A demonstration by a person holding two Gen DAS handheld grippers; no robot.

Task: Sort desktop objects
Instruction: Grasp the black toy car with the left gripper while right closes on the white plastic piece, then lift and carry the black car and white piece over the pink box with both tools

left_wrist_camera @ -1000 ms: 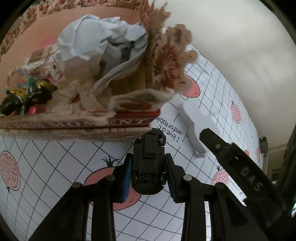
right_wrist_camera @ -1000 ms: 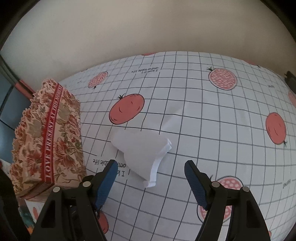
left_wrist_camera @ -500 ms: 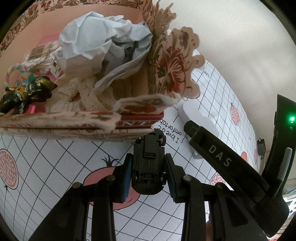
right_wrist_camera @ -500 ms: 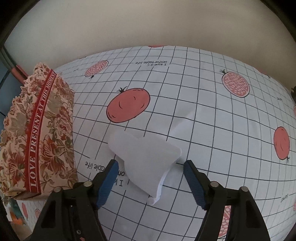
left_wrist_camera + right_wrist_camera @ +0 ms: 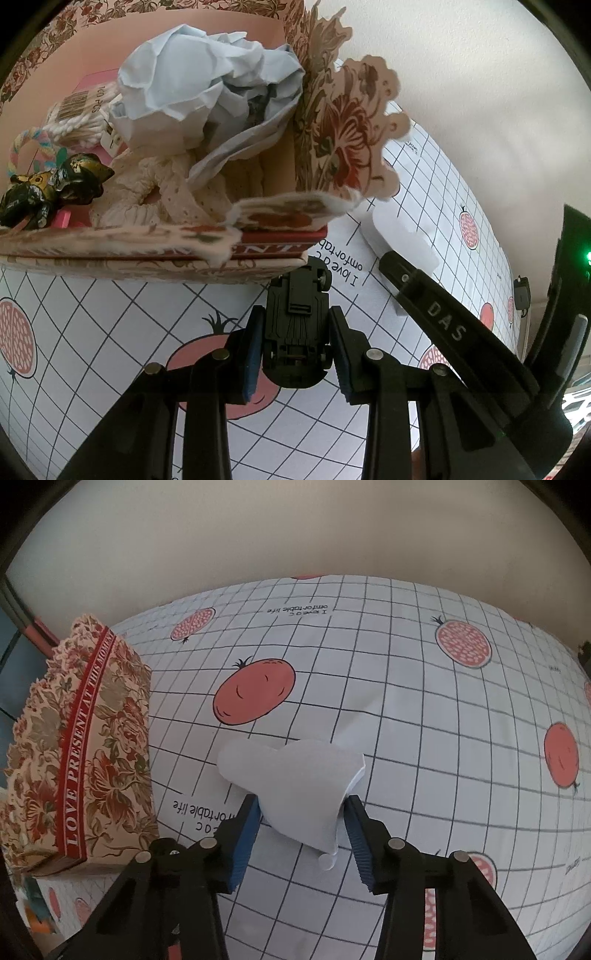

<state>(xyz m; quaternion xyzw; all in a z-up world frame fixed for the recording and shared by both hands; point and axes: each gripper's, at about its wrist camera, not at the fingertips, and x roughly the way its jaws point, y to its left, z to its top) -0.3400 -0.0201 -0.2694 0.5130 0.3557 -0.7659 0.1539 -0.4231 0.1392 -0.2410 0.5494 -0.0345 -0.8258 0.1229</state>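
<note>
From the left wrist camera, my left gripper (image 5: 295, 343) clamps a small black plastic toy car (image 5: 296, 328) by its sides, underside facing the lens, blue pads pressed to both flanks. The car hangs above the white checked tablecloth with red fruit prints (image 5: 92, 310), its nose just short of the near wall of the floral cardboard gift box with scalloped edges (image 5: 258, 254). Only this view looks into the box: crumpled pale blue paper (image 5: 207, 85), cream lace fabric (image 5: 147, 188), a pack of cotton swabs with a barcode label (image 5: 74, 110), a pastel twisted rope loop (image 5: 26, 147) and a black-and-gold figurine (image 5: 55, 184) fill it. One finger of my right gripper (image 5: 436, 317) crosses the lower right and covers part of the white foam piece (image 5: 402, 236) lying on the cloth beyond the box corner.

The right wrist camera gives what that view hides: the whole flat white foam piece (image 5: 295, 786), curved on its far side, lies on the tablecloth (image 5: 406, 664) just right of the box (image 5: 81, 753), which shows only its outer wall with a red lettered band. My right gripper (image 5: 301, 823) straddles the near end of the foam, jaws closing, blue pads at both edges; I cannot tell whether they press yet. The box contents and the car are out of sight here, and the lower left corner behind the box is too dark and blurred to read.
</note>
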